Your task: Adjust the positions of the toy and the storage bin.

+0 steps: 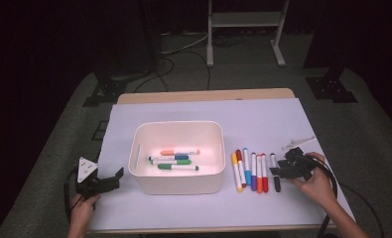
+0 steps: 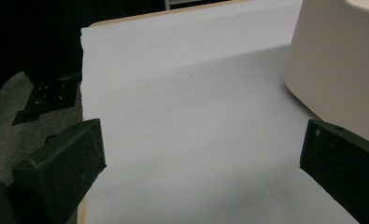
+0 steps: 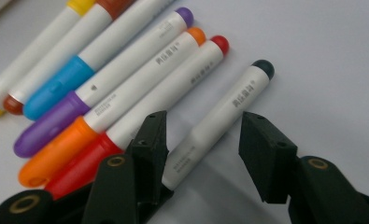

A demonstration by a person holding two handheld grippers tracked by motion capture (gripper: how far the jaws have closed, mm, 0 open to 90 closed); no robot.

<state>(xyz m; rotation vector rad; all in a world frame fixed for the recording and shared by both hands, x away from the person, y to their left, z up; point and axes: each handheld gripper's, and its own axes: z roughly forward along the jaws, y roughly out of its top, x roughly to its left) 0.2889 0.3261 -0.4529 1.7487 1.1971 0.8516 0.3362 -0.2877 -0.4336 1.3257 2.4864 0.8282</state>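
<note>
Your right hand-held gripper [image 3: 203, 140] stands half open astride the black marker [image 3: 219, 116], pads not pressing; your left hand-held gripper [image 2: 203, 154] gapes wide, empty.

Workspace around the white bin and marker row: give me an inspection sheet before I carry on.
Surface: table under a white sheet.
Job's things: black marker between the right gripper's jaws, apart from both pads; six more markers in a row; four markers in the white bin.
Clutter: nothing seen.
Grippers: left gripper open beside the bin; right gripper open around the black marker.
Cables: one trails from the right gripper; more on the floor.
Surroundings: white frame, grey floor.
</note>
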